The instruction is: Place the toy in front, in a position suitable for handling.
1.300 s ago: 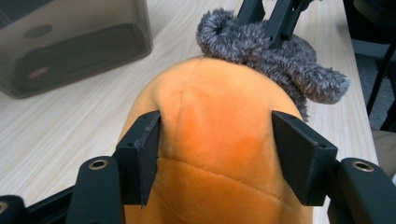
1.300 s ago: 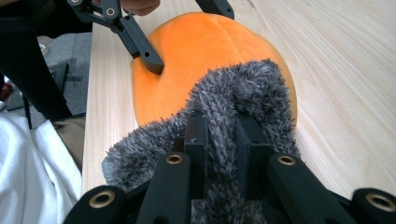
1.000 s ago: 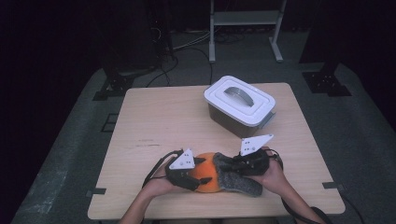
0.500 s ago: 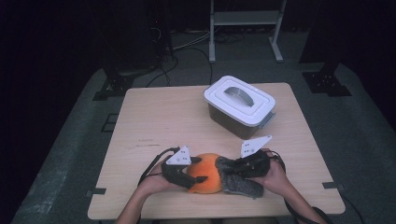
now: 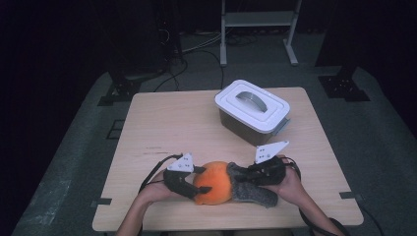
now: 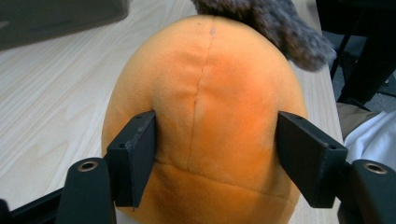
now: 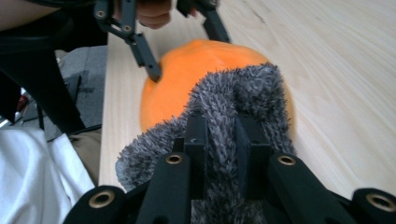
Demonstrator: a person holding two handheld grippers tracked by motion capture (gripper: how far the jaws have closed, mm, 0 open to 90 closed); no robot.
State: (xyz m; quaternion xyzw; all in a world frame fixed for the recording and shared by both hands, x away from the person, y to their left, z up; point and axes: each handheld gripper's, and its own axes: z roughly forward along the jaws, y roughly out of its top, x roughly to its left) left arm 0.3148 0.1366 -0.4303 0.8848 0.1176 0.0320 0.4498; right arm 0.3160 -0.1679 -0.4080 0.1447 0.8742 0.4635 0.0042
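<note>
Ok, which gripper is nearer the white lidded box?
Right. The right gripper, pinching the grey fur, sits just below the white lidded box; the left gripper clamps the orange plush farther left.

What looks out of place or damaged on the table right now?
Nothing stands out. The orange plush with its grey furry part lies intact near the table's front edge, held by the left gripper and right gripper. The white box sits lidded.

The left gripper (image 5: 196,184) has slid along the orange plush (image 5: 214,183) — toward its end.

Dark lab: cables (image 5: 196,54), metal stand (image 5: 258,19)
</note>
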